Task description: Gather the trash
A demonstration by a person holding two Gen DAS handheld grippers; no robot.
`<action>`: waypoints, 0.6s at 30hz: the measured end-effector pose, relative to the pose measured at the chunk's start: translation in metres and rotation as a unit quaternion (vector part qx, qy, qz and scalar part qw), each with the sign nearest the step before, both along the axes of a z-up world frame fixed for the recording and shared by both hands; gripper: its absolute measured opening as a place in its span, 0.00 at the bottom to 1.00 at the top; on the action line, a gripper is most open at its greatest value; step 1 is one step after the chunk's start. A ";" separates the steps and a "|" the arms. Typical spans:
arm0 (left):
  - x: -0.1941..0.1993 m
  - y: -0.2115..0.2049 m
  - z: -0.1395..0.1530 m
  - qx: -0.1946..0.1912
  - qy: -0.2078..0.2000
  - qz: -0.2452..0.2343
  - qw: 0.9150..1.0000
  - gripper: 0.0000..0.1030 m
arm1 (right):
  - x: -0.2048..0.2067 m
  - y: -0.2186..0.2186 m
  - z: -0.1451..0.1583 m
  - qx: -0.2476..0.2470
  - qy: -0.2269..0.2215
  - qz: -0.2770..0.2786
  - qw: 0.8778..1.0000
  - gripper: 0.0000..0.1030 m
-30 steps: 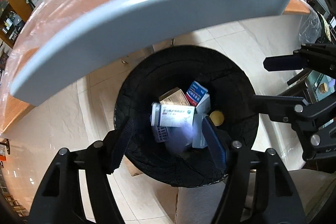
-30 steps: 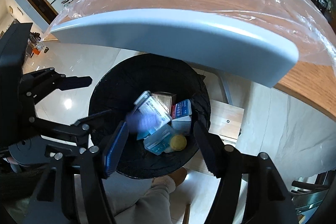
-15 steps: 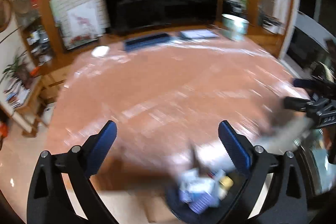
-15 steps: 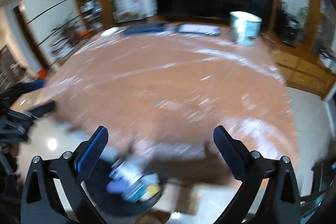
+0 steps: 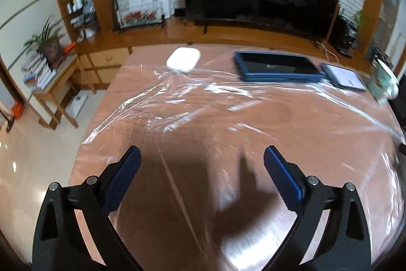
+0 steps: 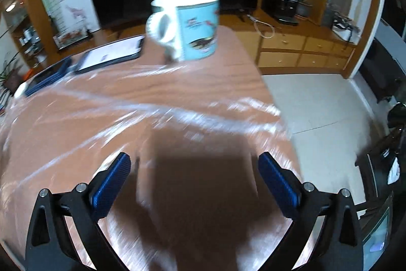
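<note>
Both claws wide apart w/ nothing held, left gripper & right gripper low in frame over table, no trash in sight, mug upper center.

The wooden desk is lying under crinkled, glossy clear plastic film. A glazed ceramic mug is shining smoothly; the floor tiles are gleaming.
</note>
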State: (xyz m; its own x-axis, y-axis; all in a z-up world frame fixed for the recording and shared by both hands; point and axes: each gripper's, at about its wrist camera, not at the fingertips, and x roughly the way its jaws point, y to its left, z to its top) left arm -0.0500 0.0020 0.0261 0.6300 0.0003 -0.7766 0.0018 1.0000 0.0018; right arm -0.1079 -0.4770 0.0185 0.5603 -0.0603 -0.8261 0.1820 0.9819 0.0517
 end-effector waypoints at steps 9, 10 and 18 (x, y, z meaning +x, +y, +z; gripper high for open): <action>0.031 0.007 -0.018 -0.005 0.015 0.007 1.000 0.95 | 0.035 -0.003 -0.011 -0.021 0.003 -0.017 1.000 0.96; 0.033 0.007 -0.019 -0.005 0.016 0.005 1.000 0.95 | 0.036 -0.004 -0.011 -0.021 0.003 -0.018 1.000 0.96; 0.038 -0.001 -0.026 0.001 0.034 -0.016 0.999 0.98 | 0.036 -0.008 -0.011 -0.021 0.004 -0.020 1.000 0.96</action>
